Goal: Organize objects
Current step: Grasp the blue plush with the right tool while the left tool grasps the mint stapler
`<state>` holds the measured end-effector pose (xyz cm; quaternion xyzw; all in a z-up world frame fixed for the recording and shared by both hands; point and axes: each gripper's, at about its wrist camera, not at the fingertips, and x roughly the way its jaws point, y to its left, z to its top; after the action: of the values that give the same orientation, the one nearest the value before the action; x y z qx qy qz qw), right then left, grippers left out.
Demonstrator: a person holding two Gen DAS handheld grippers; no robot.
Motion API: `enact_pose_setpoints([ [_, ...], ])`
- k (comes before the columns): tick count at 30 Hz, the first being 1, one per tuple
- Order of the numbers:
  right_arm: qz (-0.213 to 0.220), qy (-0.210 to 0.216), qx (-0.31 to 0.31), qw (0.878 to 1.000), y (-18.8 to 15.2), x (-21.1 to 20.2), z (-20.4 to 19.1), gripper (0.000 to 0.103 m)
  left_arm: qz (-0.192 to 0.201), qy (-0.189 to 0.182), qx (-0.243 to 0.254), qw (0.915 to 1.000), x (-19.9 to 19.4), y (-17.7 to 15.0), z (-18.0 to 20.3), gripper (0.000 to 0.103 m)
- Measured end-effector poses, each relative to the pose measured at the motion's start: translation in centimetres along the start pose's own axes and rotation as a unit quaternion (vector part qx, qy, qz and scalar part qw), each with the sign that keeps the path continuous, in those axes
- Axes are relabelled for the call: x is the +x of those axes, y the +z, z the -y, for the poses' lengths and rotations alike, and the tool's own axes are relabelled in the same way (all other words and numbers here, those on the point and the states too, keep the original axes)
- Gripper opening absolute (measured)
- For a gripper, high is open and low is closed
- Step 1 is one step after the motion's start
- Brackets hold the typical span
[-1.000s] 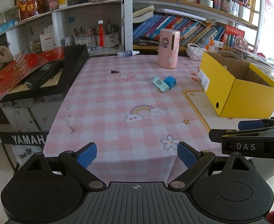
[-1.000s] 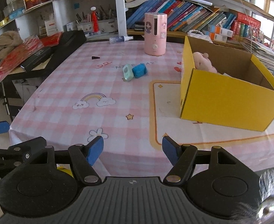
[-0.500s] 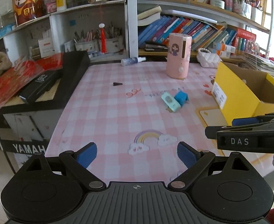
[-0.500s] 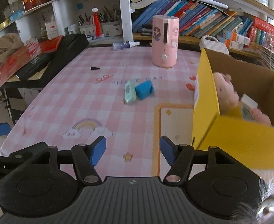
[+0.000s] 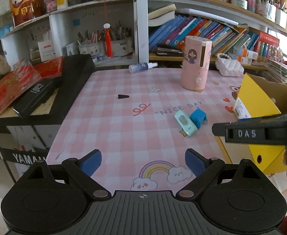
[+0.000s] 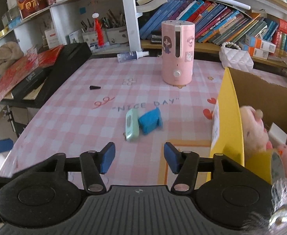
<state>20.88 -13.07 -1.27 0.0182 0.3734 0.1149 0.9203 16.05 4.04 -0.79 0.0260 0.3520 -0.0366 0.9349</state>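
A: Two small things lie on the pink checked tabletop (image 5: 112, 121) in the left wrist view: a mint green case (image 5: 185, 123) and a blue block (image 5: 198, 117), touching each other. Taking the pink cylinder (image 5: 196, 62) as the mark, both sit nearer the camera than it, with the "NICE DAY" print between.

B: And the left gripper (image 5: 143, 162)?

A: Spread wide, nothing between its blue pads; it hangs over the rainbow print, well short of the cylinder. The yellow box (image 5: 261, 99) stands to the right of the cylinder, open at the top. The right gripper's black side, lettered "DAS", crosses in front of the box. A small black wedge (image 5: 123, 96) lies left of the cylinder and a spray bottle (image 5: 142, 67) lies on its side behind and to the left.

B: Now the right wrist view?

A: Same pair, the mint green case (image 6: 132, 124) and blue block (image 6: 150, 120), side by side, in front of the pink cylinder (image 6: 177, 52). The right gripper (image 6: 139, 159) has its jaws closing, yet nothing lies between them; the pads press on nothing. The yellow box (image 6: 229, 117) fills the area right of the cylinder, and pink plush toys (image 6: 257, 127) rest inside it.
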Motion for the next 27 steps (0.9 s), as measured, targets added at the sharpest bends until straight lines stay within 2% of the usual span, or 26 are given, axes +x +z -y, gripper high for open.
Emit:
enact_pose_setpoints([
  [4, -0.009, 0.008, 0.015, 1.0, 1.7, 1.8, 0.7, 0.042, -0.008, 0.003, -0.003, 1.0, 1.6, 0.9, 0.3, 0.092],
  [9, -0.029, 0.009, 0.05, 0.998, 4.3, 5.0, 1.4, 0.041, -0.014, 0.001, -0.003, 0.9999, 3.2, 1.9, 0.7, 0.092],
  [15, -0.091, 0.001, 0.11, 0.99, 6.1, 10.1, 3.2, 0.039, -0.016, -0.003, 0.003, 0.9999, 4.9, 2.8, 1.6, 0.092],
  [18, -0.107, -0.005, 0.132, 0.985, 6.5, 11.8, 3.9, 0.039, -0.02, -0.007, 0.007, 0.9998, 5.6, 3.0, 2.1, 0.092],
  [23, -0.114, -0.002, 0.117, 0.987, 6.8, 13.5, 4.0, 0.039, -0.033, -0.016, 0.019, 0.9991, 6.8, 3.2, 3.0, 0.091],
  [27, -0.124, 0.0, 0.073, 0.99, 6.8, 14.1, 3.3, 0.04, -0.037, -0.02, 0.024, 0.9988, 7.6, 3.6, 3.6, 0.091],
])
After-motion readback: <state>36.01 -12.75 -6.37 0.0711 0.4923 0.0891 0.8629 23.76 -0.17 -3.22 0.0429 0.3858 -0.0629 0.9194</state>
